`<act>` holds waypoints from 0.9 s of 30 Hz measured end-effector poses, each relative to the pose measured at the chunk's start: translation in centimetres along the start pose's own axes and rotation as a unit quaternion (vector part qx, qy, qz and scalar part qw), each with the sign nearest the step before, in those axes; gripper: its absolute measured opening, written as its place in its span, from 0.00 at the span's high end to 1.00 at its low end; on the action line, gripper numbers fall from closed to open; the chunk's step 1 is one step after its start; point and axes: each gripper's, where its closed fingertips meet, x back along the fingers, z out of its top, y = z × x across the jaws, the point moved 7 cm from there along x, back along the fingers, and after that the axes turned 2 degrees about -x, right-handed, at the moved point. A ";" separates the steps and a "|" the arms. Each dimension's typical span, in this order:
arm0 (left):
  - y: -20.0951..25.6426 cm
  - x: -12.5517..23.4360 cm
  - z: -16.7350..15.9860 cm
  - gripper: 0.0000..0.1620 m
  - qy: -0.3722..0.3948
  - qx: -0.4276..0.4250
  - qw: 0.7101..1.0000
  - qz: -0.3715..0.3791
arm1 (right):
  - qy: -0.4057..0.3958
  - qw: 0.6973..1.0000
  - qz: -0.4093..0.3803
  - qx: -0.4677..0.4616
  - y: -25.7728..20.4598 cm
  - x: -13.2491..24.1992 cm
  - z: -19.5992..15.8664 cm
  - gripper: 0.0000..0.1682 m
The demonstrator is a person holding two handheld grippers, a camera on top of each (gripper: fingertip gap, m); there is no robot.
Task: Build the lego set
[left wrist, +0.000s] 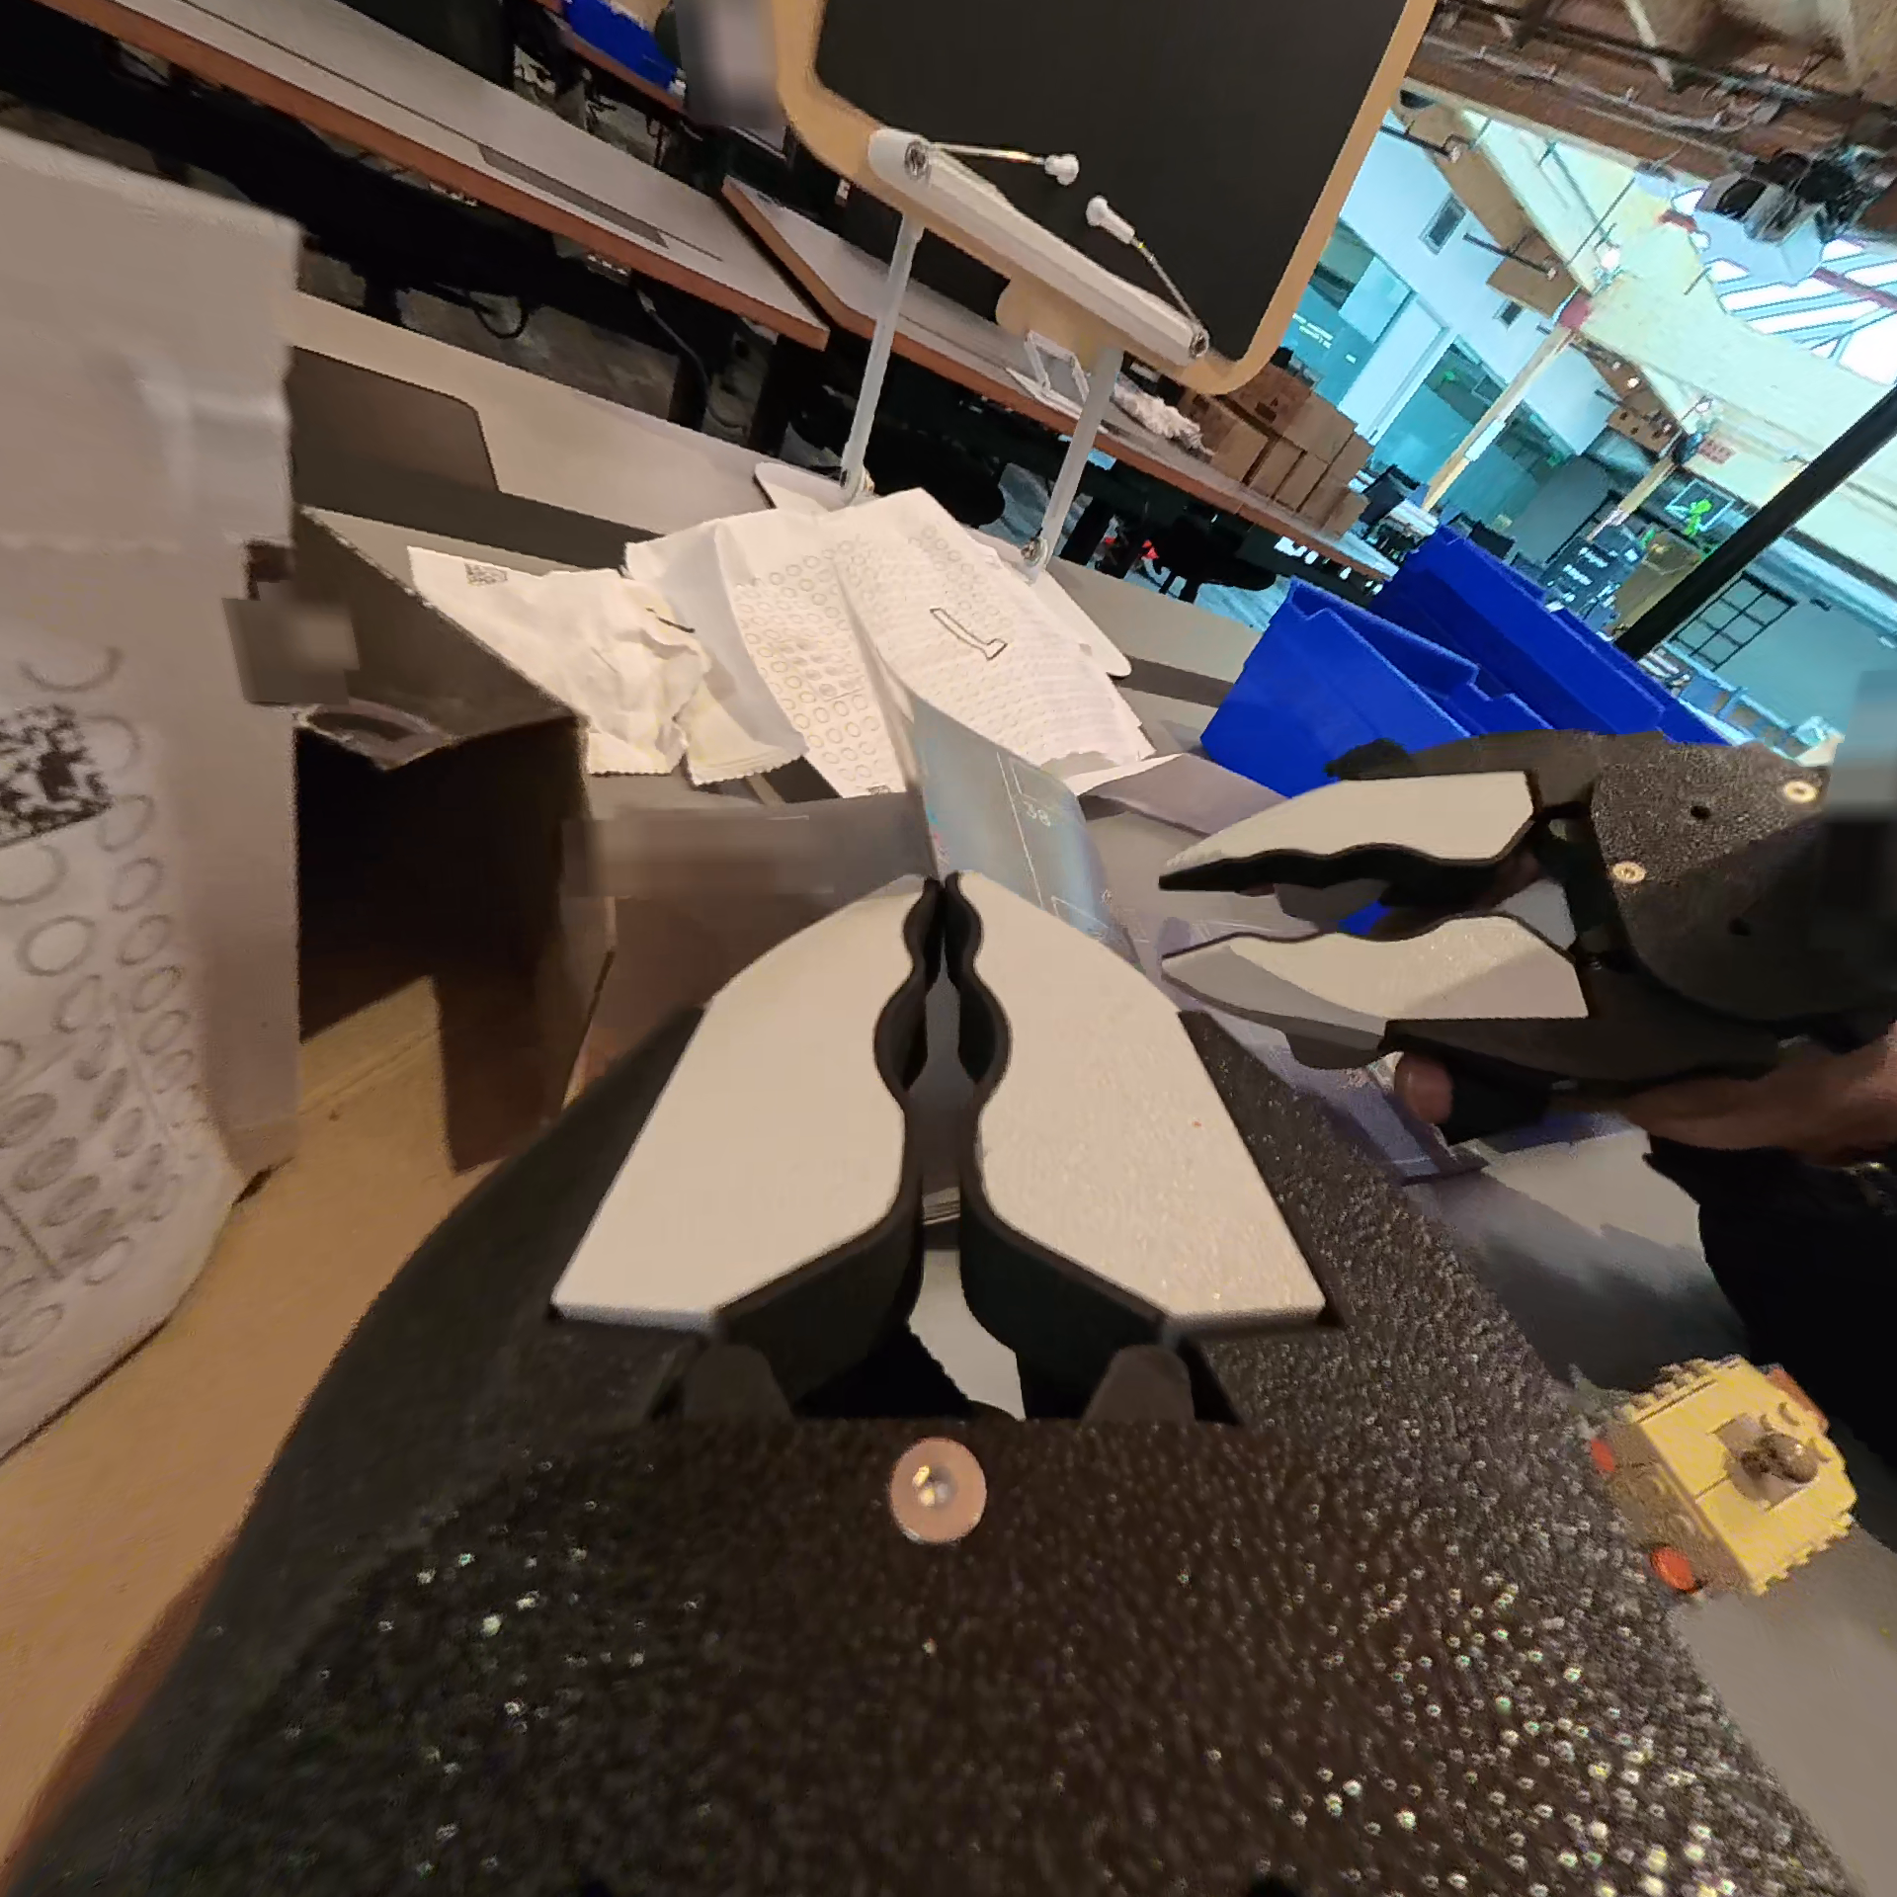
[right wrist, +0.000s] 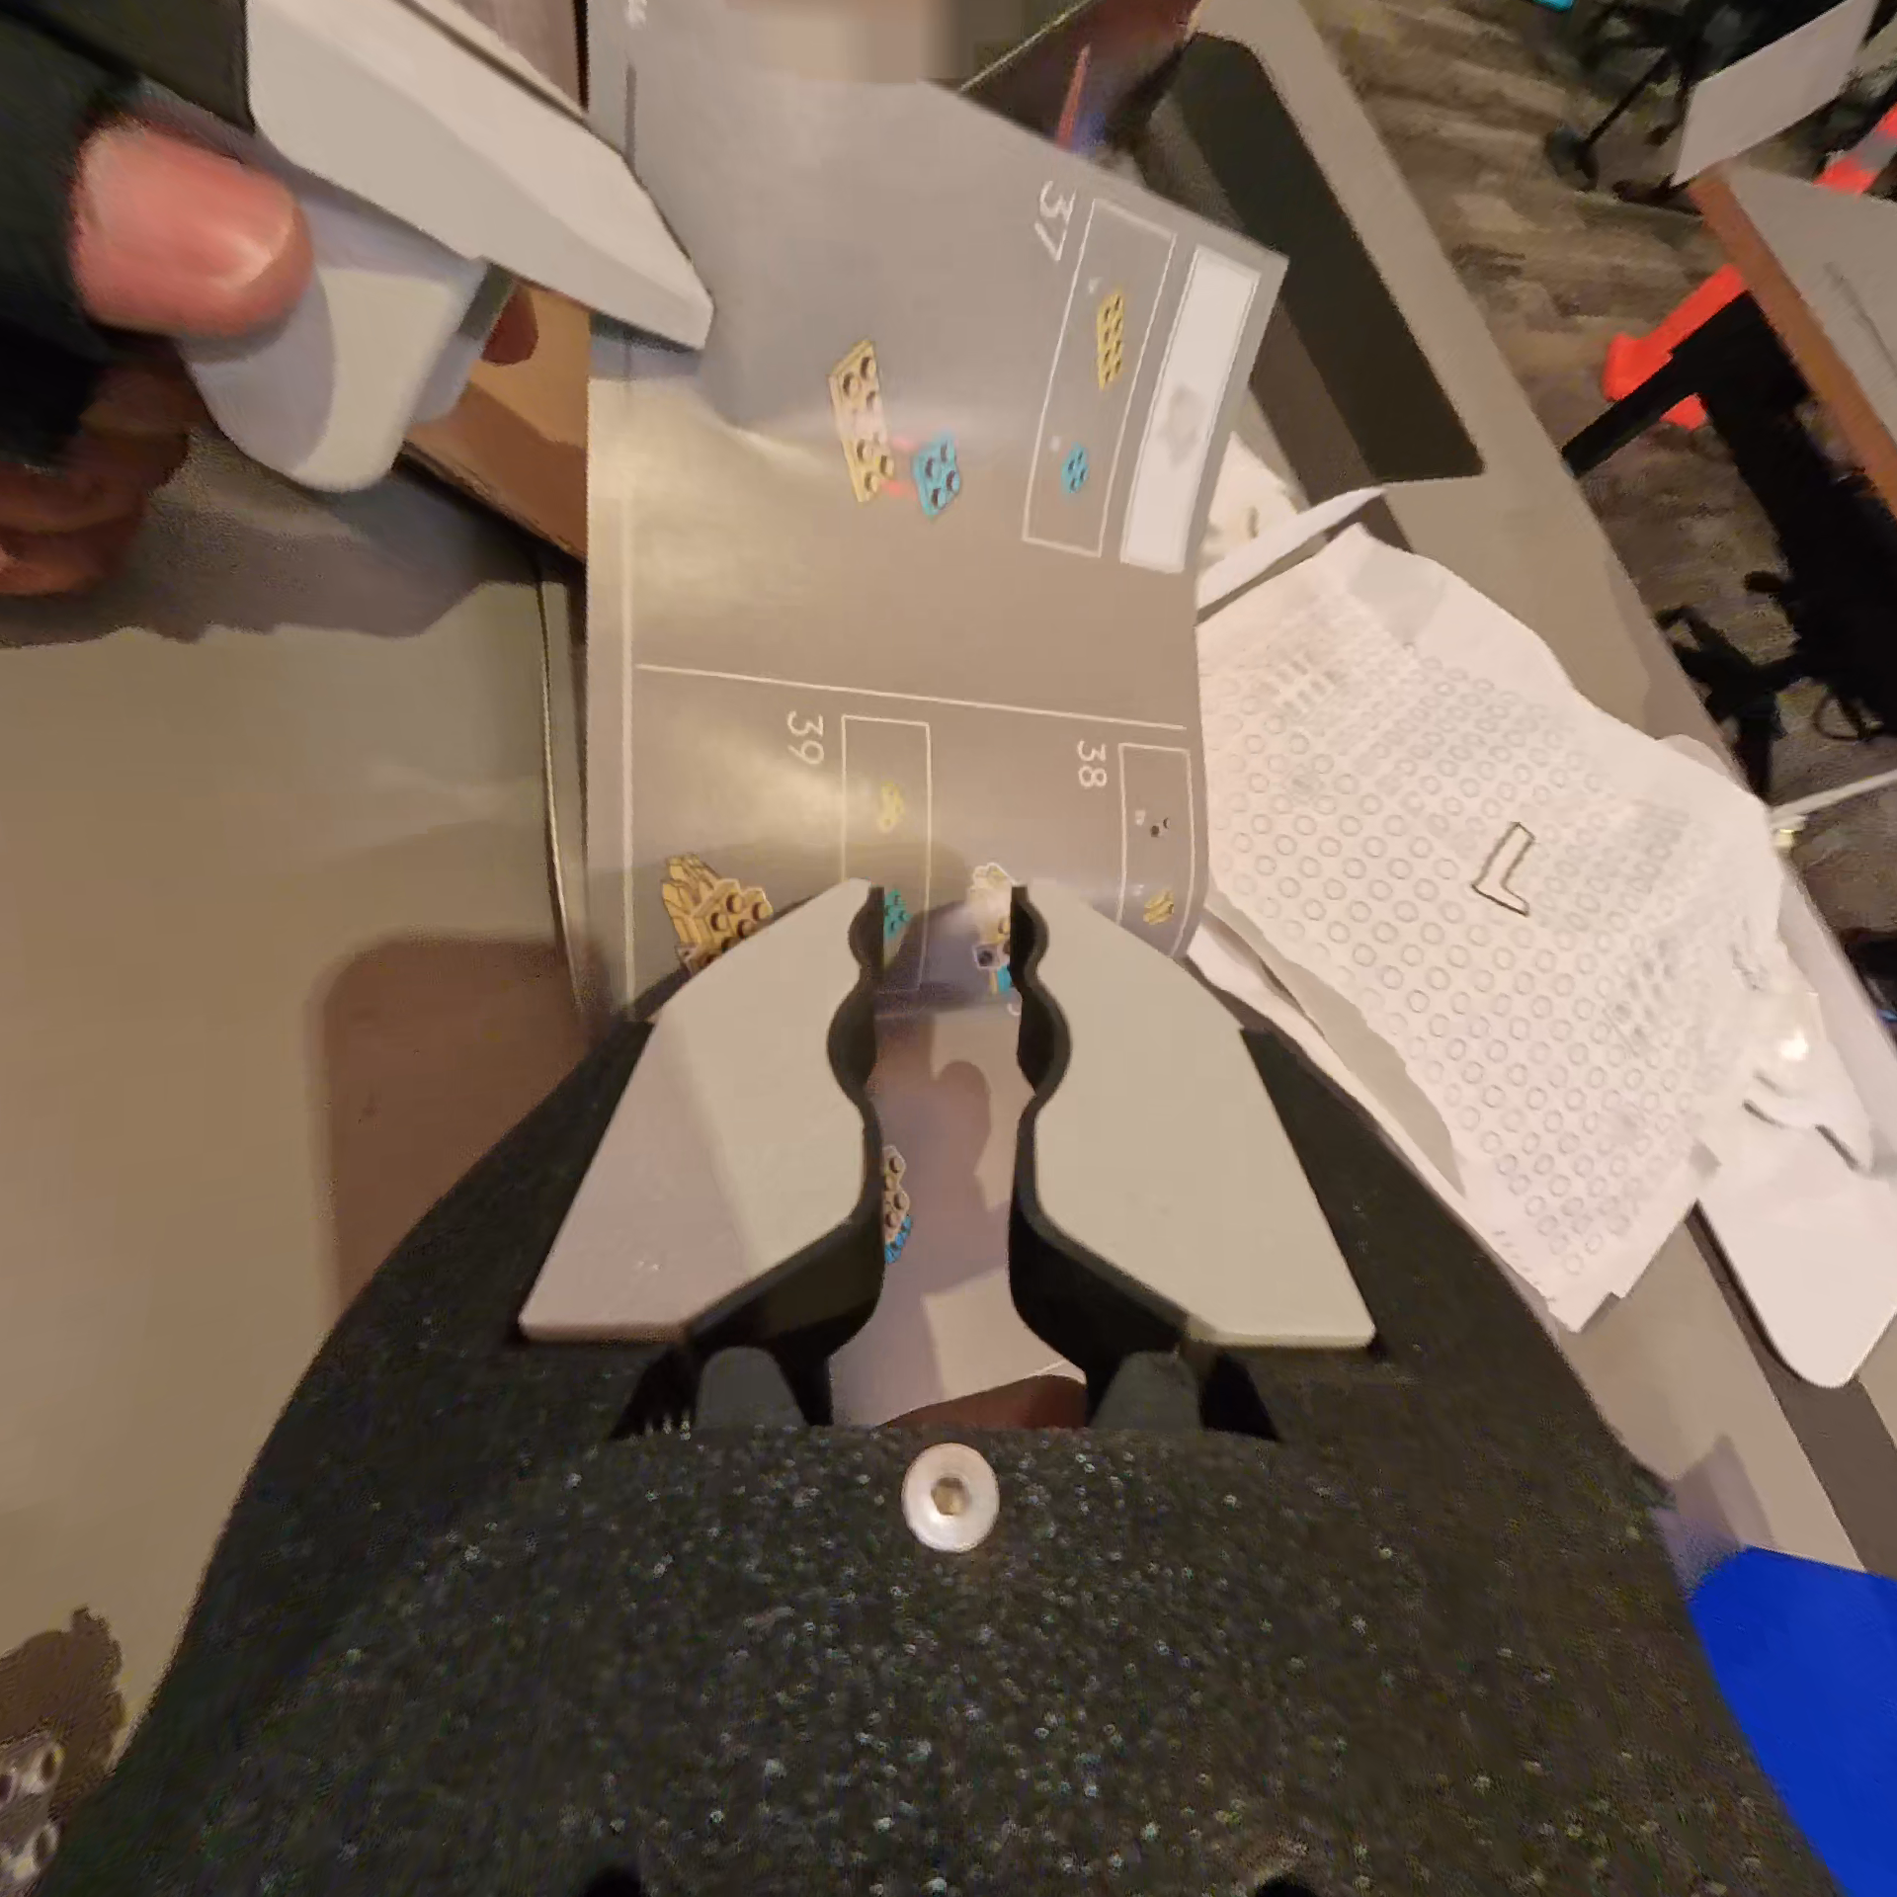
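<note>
The instruction booklet (right wrist: pixel 893 575) is the landmark here: a grey page printed with numbered build steps and small drawings of yellow and teal bricks, curling upward off the table (right wrist: pixel 257 821); its numerals show but are left unquoted. The left gripper (left wrist: pixel 942 893) has its jaws pressed together at the tips, and in the right wrist view its grey finger pinches the booklet's upper left edge, a person's thumb (right wrist: pixel 185 236) wrapped around the handle beside it. The right gripper (right wrist: pixel 944 903) hovers over the booklet's near edge with its jaws parted and nothing between them; in the left wrist view it lies on its side, pointing left at the page. To the right of the booklet lie crumpled white paper bags (right wrist: pixel 1488 924) patterned with small circles and an outlined mark. A partly built yellow lego model (left wrist: pixel 1735 1478) with orange studs sits on the table, nearer than the booklet, at the right of the left gripper
</note>
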 end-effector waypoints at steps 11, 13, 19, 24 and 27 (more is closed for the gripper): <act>-1.2 1.1 -0.2 0.87 -0.051 -0.050 0.997 0.009 | -0.017 1.000 0.002 0.011 -0.6 -2.2 0.6 0.86; -1.3 1.6 -0.1 0.84 -0.063 -0.085 0.994 0.017 | -0.017 1.000 0.002 0.012 -0.7 -2.4 0.6 0.86; -1.3 4.2 -1.1 0.80 -0.116 -0.223 0.968 0.018 | -0.019 1.000 -0.003 0.021 -0.8 -2.4 0.6 0.87; -1.7 5.4 -3.1 0.80 -0.196 -0.330 0.922 0.055 | -0.019 1.000 0.000 0.021 -0.8 -2.6 0.7 0.87; -2.0 5.1 -3.7 0.82 -0.238 -0.373 0.894 0.068 | -0.020 1.000 0.000 0.023 -0.9 -2.7 0.7 0.87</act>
